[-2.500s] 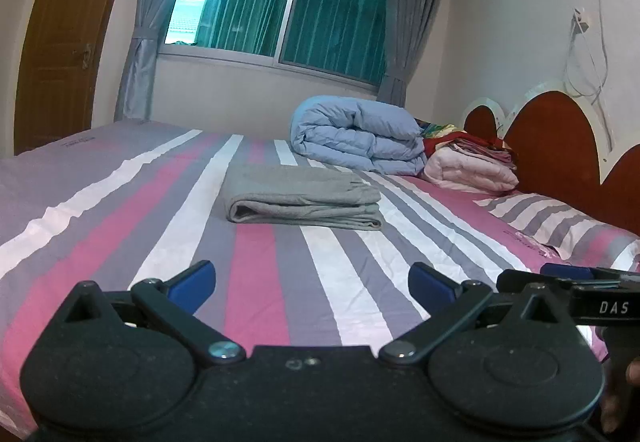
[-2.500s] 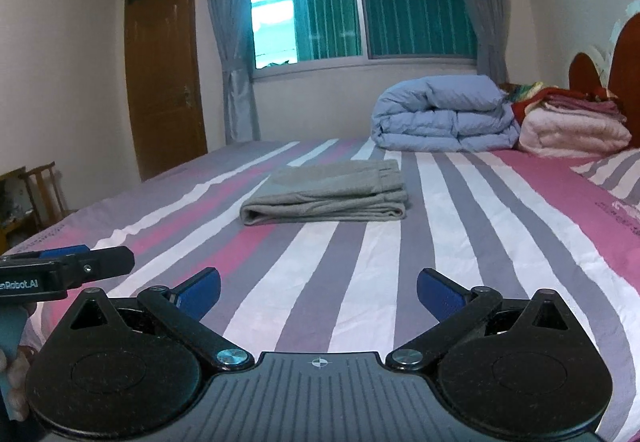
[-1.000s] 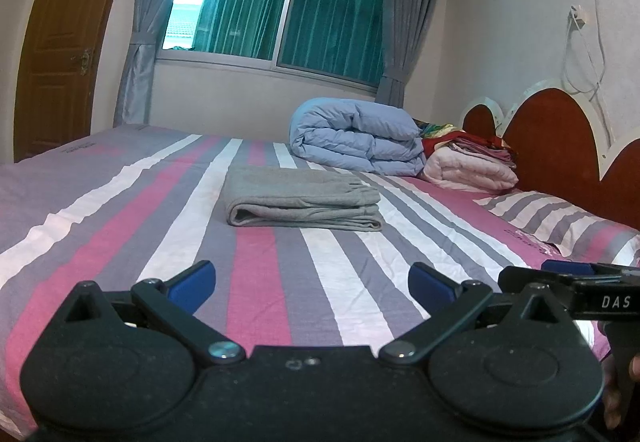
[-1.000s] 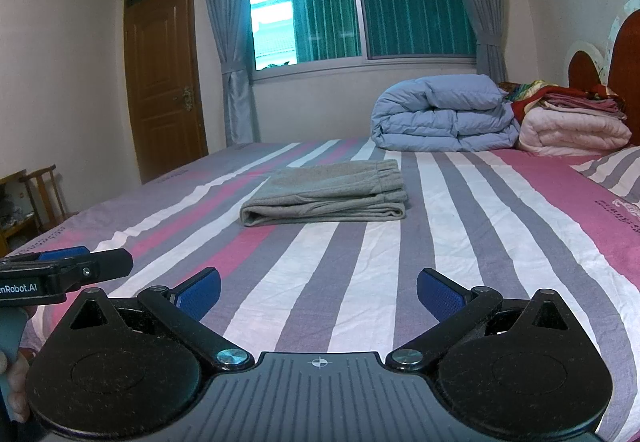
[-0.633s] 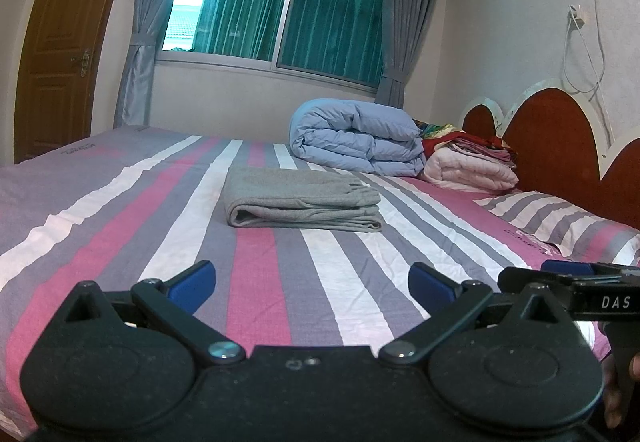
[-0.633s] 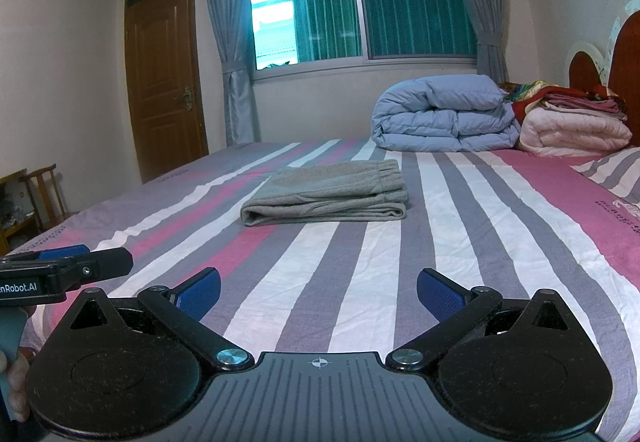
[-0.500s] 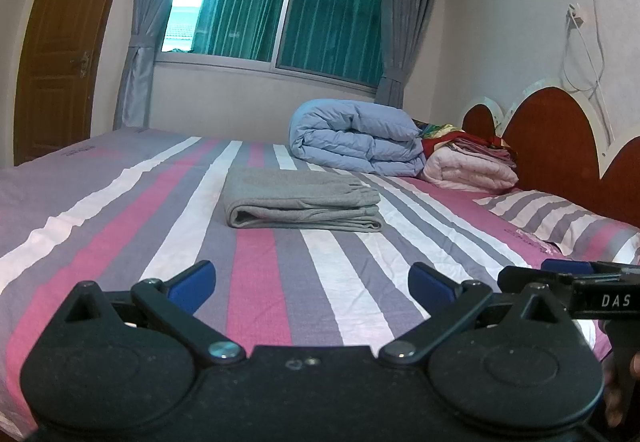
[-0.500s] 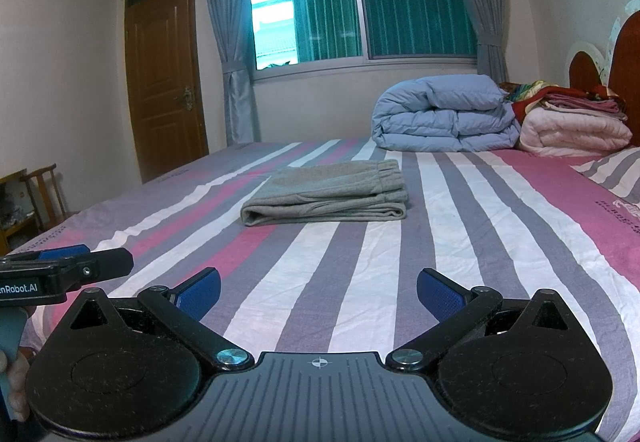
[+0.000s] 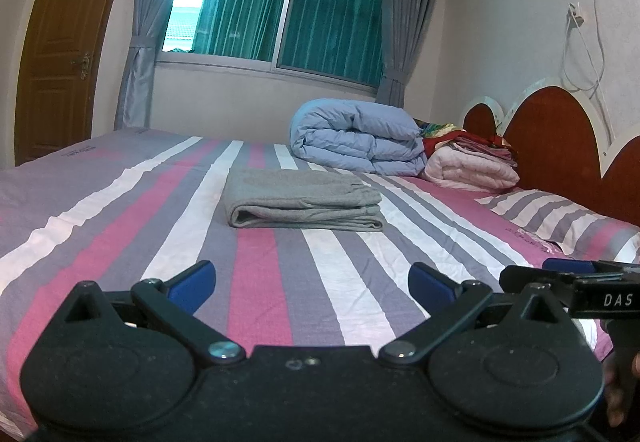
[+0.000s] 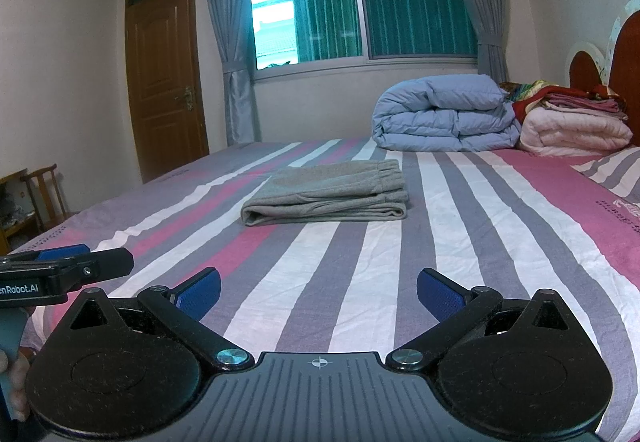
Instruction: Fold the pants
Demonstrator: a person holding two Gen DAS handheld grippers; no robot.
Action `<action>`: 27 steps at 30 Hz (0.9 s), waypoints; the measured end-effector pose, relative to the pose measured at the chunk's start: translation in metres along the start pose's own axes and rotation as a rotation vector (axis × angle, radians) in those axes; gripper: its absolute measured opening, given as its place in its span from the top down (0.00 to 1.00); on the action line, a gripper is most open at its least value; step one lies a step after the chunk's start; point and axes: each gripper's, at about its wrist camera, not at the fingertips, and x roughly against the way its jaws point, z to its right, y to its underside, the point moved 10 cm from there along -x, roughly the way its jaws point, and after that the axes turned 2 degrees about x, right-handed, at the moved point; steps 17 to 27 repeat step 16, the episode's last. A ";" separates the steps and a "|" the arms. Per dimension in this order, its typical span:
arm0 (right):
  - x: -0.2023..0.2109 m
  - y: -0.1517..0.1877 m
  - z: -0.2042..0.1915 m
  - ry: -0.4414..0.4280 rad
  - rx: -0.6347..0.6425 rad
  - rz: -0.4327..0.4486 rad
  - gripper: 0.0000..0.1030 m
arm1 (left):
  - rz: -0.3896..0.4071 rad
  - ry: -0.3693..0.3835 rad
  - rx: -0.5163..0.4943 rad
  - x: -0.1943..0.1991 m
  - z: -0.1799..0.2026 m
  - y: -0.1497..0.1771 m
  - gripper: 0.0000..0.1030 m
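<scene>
Grey pants [image 9: 300, 200] lie folded in a neat flat stack in the middle of the striped bed [image 9: 260, 274]; the right wrist view shows the same pants [image 10: 332, 194] with the elastic waistband at the right end. My left gripper [image 9: 312, 284] hangs open over the near part of the bed, well short of the pants, nothing between its blue pads. My right gripper [image 10: 318, 292] is open too, equally far back and empty. Each gripper shows at the edge of the other's view, the right gripper [image 9: 580, 282] and the left gripper [image 10: 64, 266].
A rolled blue duvet [image 9: 356, 138] and a stack of pink and red blankets [image 9: 472, 162] sit at the head of the bed by the red headboard [image 9: 560, 138]. A striped pillow [image 9: 560, 218] lies right. A wooden door [image 10: 164, 82] and a chair [image 10: 44, 194] stand left.
Both grippers stay open and almost still; the left view has tilted very slightly upward. The pants have not moved.
</scene>
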 end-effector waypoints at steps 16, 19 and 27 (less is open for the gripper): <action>0.000 0.000 -0.001 0.000 0.000 0.000 0.00 | 0.000 0.013 -0.017 -0.002 -0.001 0.003 0.06; 0.000 0.000 -0.001 0.000 0.000 0.000 0.00 | 0.000 0.013 -0.017 -0.002 -0.001 0.003 0.06; 0.000 0.000 -0.001 0.000 0.000 0.000 0.00 | 0.000 0.013 -0.017 -0.002 -0.001 0.003 0.06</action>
